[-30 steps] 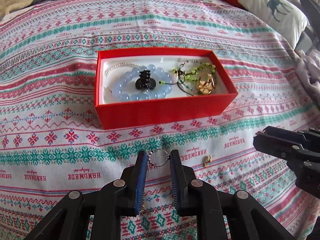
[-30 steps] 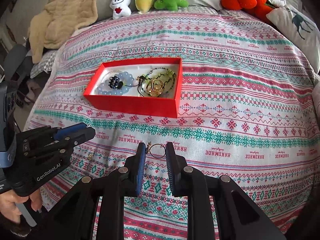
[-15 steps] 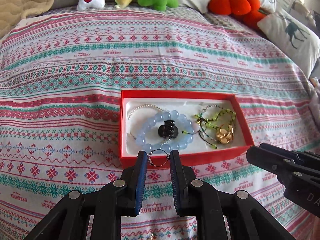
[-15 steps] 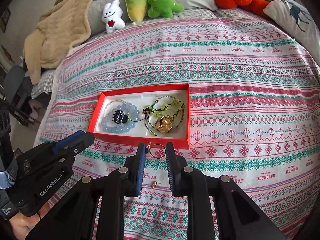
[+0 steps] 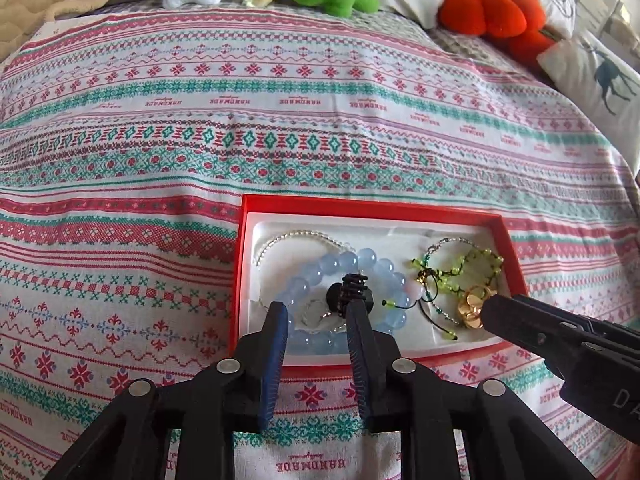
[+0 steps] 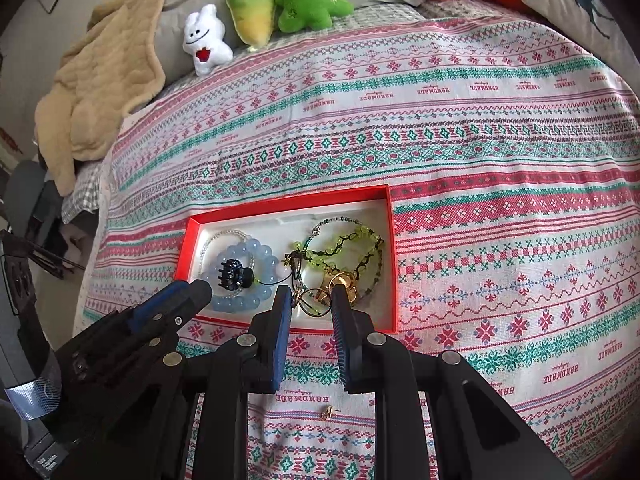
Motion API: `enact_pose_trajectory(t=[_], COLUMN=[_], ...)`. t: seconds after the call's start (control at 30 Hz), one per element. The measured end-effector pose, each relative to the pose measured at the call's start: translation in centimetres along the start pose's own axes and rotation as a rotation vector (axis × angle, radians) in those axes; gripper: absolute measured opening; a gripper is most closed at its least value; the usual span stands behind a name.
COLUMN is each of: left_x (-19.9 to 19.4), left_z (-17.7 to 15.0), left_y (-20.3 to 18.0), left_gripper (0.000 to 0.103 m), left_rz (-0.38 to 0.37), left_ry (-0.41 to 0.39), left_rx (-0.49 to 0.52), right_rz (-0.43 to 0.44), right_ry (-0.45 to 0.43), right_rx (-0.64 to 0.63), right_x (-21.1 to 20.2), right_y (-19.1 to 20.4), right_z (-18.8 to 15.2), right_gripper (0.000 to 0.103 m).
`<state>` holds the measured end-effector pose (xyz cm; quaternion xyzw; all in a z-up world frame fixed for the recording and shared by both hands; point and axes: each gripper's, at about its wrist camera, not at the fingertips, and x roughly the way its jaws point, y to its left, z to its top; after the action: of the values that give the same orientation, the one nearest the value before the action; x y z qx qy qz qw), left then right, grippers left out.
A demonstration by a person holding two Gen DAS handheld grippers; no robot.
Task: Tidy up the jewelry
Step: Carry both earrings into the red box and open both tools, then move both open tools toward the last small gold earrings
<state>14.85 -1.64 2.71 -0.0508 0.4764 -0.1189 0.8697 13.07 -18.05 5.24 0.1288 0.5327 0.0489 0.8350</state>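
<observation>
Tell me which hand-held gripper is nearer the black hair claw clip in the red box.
Left. The left hand-held gripper sits right over the black hair claw clip; the right hand-held gripper hovers farther right, over the gold pieces, with a ring earring between its fingers.

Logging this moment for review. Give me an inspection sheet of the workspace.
Surface: patterned bedspread.
Job's things: red box holding blue bracelet, black clip, green bracelet, gold piece; small stud loose on bedspread.
Clutter: nothing seen.
Grippers: right gripper over box, fingers pinching hoop; left gripper over box, grip unclear.
Cables: nothing seen.
Surroundings: plush toys, beige blanket, deer pillow.
</observation>
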Motion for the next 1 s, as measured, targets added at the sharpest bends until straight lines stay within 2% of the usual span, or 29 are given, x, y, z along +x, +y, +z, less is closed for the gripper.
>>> enact_pose_trajectory(t=[0.1,0.53,0.67,0.77,1.0], left_x=[-0.5,-2.9,-3.0,-3.1,-3.8], left_z=[-0.1,-1.3,-1.6,-1.9,-3.1], left_y=[0.1,2.4,3.0,3.2,3.3], left_gripper=[0.035,0.038,0.042,0.047,0.061], left_rz=[0.005,0.072,0.084,0.091,0.108], left_ry=[-0.004,0.002,0.014,0.023,0.041], left_rx=[0.009,0.026,0.028,0.035,0.062], right_rz=[0.000,0.005,0.013,0.014,-0.012], right_ry=[0.007,0.030,0.025,0.015,0.002], right_rx=[0.000,-0.034,-0.052,-0.065,-0.116], right_x=[0.4,1.5,0.9,0.0,-2.3], right_y=[0.0,1.5,1.7,2.0,2.0], right_z=[0.1,0.4,0.3,0.0,-1.3], right_gripper=[0.022,0.023,0.033,0.037,0.049])
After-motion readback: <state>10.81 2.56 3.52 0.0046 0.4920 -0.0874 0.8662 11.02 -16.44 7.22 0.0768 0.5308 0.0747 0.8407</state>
